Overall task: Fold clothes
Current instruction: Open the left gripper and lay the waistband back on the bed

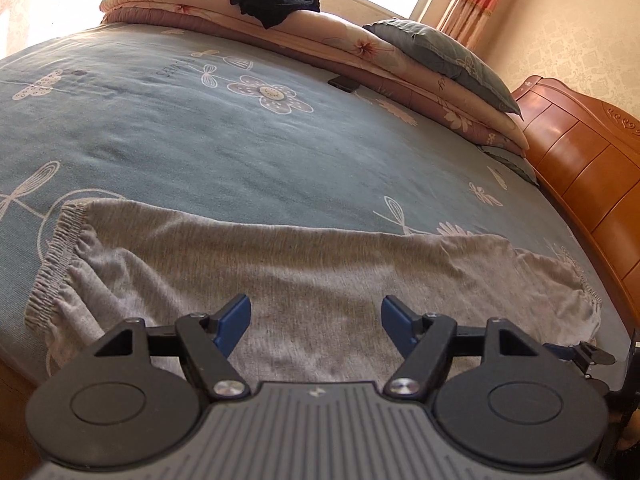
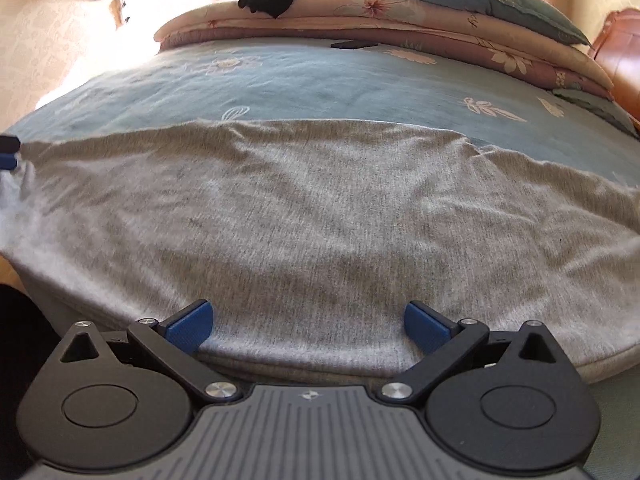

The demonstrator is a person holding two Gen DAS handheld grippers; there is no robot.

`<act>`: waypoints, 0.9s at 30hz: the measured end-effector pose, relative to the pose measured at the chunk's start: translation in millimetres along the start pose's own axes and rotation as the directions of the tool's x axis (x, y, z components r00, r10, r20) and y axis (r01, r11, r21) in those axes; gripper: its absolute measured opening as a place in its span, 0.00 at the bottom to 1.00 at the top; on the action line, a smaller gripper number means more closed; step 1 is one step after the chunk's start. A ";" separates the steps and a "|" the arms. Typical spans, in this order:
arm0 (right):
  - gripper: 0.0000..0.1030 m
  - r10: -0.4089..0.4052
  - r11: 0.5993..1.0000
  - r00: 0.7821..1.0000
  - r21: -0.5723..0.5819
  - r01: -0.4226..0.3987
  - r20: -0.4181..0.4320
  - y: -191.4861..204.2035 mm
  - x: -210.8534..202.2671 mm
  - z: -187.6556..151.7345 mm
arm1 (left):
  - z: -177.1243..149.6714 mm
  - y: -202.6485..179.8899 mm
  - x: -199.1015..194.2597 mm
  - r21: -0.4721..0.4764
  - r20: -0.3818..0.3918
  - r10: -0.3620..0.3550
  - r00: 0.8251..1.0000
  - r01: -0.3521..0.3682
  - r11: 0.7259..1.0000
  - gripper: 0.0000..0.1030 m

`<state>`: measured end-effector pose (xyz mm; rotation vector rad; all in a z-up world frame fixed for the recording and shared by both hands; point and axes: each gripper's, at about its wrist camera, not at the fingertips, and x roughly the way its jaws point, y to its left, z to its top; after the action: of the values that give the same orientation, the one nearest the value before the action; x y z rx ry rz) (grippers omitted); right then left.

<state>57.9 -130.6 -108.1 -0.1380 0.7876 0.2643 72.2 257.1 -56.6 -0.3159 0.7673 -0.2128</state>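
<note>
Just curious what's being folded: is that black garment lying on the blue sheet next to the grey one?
No, the black garment lies on the folded floral quilt at the far side of the bed.

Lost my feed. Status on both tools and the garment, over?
Left tool open, right tool open, nothing held. Grey garment flat on the bed. Nothing in the way on it.
</note>
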 end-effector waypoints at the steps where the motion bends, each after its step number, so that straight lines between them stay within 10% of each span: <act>1: 1.00 -0.001 1.000 1.000 0.016 0.001 -0.003 -0.6 -0.6 1.2 | -0.7 -3.6 0.6 0.000 -0.006 0.009 1.000 -0.009 1.000 0.70; 7: 0.91 0.164 0.974 0.981 0.140 -0.177 0.102 -48.8 -23.5 13.9 | 1.3 -21.1 6.0 -0.016 -0.047 0.068 0.997 -0.069 0.997 0.71; 12: 0.91 -0.005 0.951 0.982 0.305 -0.054 0.189 -144.7 -47.7 13.3 | 7.5 -42.7 11.0 0.020 -0.067 0.108 0.992 -0.107 0.994 0.71; 18: 0.92 -0.182 0.824 0.982 0.553 0.124 0.051 -251.3 -37.2 -25.8 | 10.1 -59.9 15.9 0.028 -0.085 0.147 0.986 -0.145 0.989 0.72; 23: 1.00 -0.100 0.825 0.977 0.565 -0.025 0.190 -252.6 -41.1 -55.7 | 11.7 -49.6 13.5 -0.055 -0.100 0.179 0.979 -0.185 0.981 0.72; 27: 1.00 -0.148 0.855 0.963 0.519 0.011 0.224 -236.7 -33.3 -65.0 | 14.4 -24.1 3.4 -0.202 -0.114 0.183 0.976 -0.204 0.958 0.72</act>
<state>58.7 -377.8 -124.1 0.3660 0.5680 -0.0175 83.0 236.5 -40.5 -0.4325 0.9111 0.0408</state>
